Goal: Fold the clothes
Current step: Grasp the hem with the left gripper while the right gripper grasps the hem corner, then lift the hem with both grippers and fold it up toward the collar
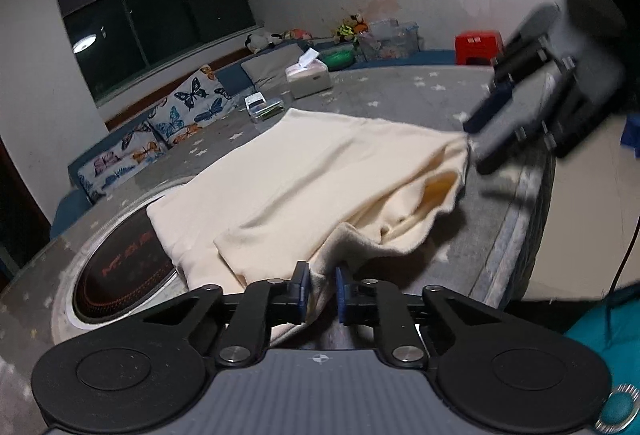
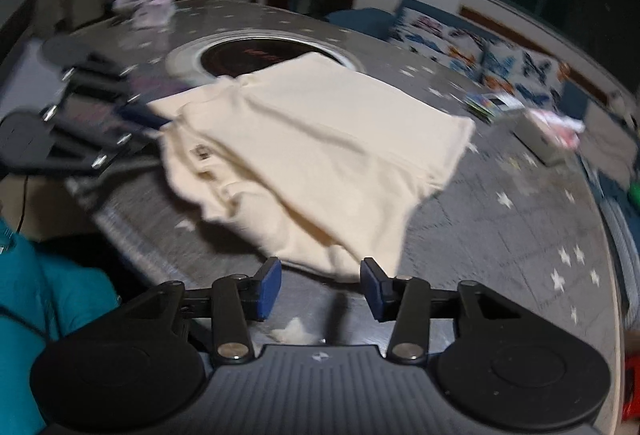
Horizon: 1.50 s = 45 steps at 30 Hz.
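A cream garment (image 1: 304,171) lies partly folded on the round grey star-patterned table (image 1: 400,95). My left gripper (image 1: 322,291) is shut on a fold of its near edge. My right gripper shows in the left wrist view (image 1: 478,143) at the garment's right corner, blurred. In the right wrist view the garment (image 2: 312,143) lies ahead of my right gripper (image 2: 320,287), whose jaws stand open with the cloth's edge just beyond the fingertips. The left gripper (image 2: 156,123) shows at the left, on the garment's corner.
A round black hotplate inset (image 1: 120,275) sits in the table, partly under the garment. A white tissue box (image 1: 310,75), a small packet (image 1: 264,109), butterfly cushions (image 1: 180,115) and a red stool (image 1: 478,47) lie beyond. Small pale clothes (image 2: 146,7) lie at the table's far side.
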### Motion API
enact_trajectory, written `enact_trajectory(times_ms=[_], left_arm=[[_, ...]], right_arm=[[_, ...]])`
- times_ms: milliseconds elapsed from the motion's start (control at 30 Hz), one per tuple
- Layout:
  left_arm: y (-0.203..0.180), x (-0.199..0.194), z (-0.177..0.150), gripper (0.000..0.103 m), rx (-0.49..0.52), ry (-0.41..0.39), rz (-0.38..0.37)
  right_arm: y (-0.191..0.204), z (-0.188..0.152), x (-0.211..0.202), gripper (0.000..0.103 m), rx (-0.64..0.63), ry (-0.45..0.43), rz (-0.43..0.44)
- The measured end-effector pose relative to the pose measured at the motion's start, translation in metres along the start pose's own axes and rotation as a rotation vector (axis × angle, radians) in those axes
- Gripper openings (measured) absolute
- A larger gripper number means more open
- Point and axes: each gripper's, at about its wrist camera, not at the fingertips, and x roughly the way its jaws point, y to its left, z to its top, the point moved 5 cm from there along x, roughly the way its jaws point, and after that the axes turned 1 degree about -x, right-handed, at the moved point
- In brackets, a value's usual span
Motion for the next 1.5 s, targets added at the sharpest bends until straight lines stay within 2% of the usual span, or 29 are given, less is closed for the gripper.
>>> enact_trajectory(times_ms=[167, 333, 467, 500, 533, 600, 667, 900, 967, 1033, 1100, 1333, 1500], left_arm=[[0.020, 0.004, 0.012, 0.011, -0.120, 0.000, -0.019], [0.034, 0.015, 0.022, 0.010, -0.205, 0.003, -0.036], [0.035, 0.018, 0.020, 0.011, -0.208, 0.016, -0.039], [0.035, 0.017, 0.019, 0.014, -0.205, 0.017, -0.038], [0.035, 0.014, 0.017, 0.017, -0.195, 0.015, -0.035], [0.034, 0.008, 0.014, 0.022, -0.173, 0.009, -0.023], [0.034, 0.002, 0.009, 0.029, -0.149, 0.010, -0.009], [0.032, -0.001, -0.011, 0.029, -0.056, 0.034, 0.037], [0.030, 0.000, -0.015, 0.027, -0.031, 0.037, 0.048], [0.030, 0.000, -0.016, 0.012, -0.026, 0.032, 0.048], [0.030, -0.003, -0.015, 0.010, -0.037, 0.022, 0.044], [0.033, -0.026, -0.007, 0.008, -0.080, -0.022, 0.018], [0.030, -0.061, -0.004, 0.008, -0.112, -0.034, -0.018]], right_arm=[[0.018, 0.004, 0.007, 0.045, -0.082, -0.031, 0.021], [0.013, 0.014, 0.015, 0.045, -0.043, -0.056, 0.043], [0.007, 0.022, 0.021, 0.035, -0.004, -0.075, 0.060], [0.006, 0.024, 0.023, 0.025, 0.006, -0.079, 0.065], [0.004, 0.026, 0.024, 0.019, 0.015, -0.084, 0.069], [0.001, 0.030, 0.027, 0.014, 0.035, -0.094, 0.078], [-0.002, 0.035, 0.030, 0.012, 0.055, -0.103, 0.087], [-0.014, 0.049, 0.030, 0.010, 0.122, -0.137, 0.093], [-0.014, 0.051, 0.029, 0.010, 0.129, -0.146, 0.089], [-0.013, 0.051, 0.027, 0.009, 0.138, -0.156, 0.086], [-0.012, 0.051, 0.024, 0.009, 0.147, -0.168, 0.081], [-0.006, 0.050, -0.004, 0.008, 0.145, -0.235, 0.065], [0.010, 0.048, -0.038, 0.008, 0.109, -0.249, 0.088]])
